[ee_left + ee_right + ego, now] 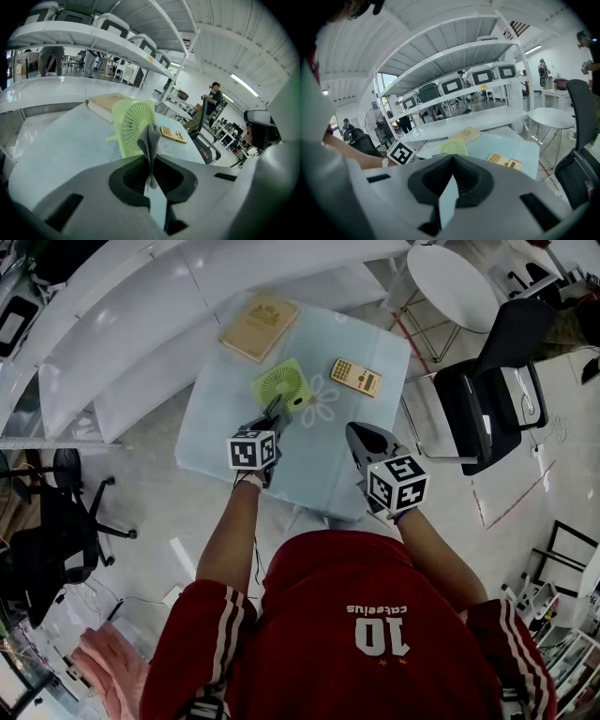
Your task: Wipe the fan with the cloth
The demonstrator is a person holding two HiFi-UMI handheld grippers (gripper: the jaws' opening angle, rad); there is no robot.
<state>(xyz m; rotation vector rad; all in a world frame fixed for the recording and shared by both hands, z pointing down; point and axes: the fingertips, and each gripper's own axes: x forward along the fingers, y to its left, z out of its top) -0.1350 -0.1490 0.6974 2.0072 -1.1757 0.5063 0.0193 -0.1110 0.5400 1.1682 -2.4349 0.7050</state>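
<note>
Pale blue table beside white shelving: left gripper clamps a grey cloth just beside the green fan; right gripper closed, empty.
</note>
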